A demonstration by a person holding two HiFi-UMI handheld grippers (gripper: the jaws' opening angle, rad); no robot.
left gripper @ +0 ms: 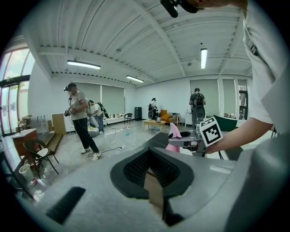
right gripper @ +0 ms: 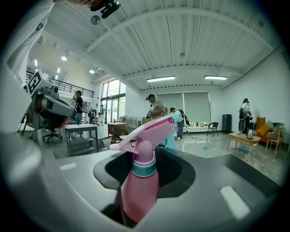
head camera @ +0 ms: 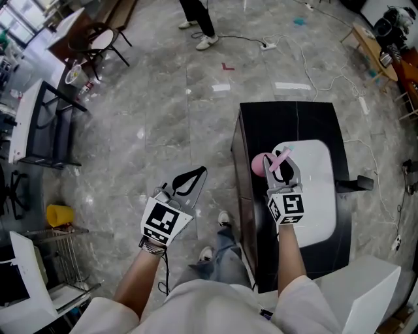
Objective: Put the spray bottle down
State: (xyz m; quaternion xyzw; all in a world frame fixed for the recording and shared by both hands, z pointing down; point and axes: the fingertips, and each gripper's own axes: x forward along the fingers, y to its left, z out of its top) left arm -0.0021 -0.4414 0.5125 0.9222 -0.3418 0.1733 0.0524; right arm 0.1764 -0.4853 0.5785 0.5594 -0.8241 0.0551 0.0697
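A pink spray bottle (head camera: 259, 164) with a teal collar (right gripper: 144, 169) stands upright between the jaws of my right gripper (head camera: 282, 164), which is shut on its neck and body. The bottle hangs over the left part of a black table (head camera: 313, 121), at the near-left edge of a white board (head camera: 320, 182) lying on it. The left gripper view shows the same bottle (left gripper: 173, 136) held above the table. My left gripper (head camera: 197, 174) hangs over the floor to the left of the table, its jaw tips together with nothing in them.
A person (head camera: 196, 16) stands at the far side near a power strip (head camera: 268, 45) and loose cables. At the left are a yellow bucket (head camera: 59, 214), a wire rack (head camera: 62, 248) and chairs (head camera: 49, 124). My own shoes (head camera: 223, 219) are beside the table's left edge.
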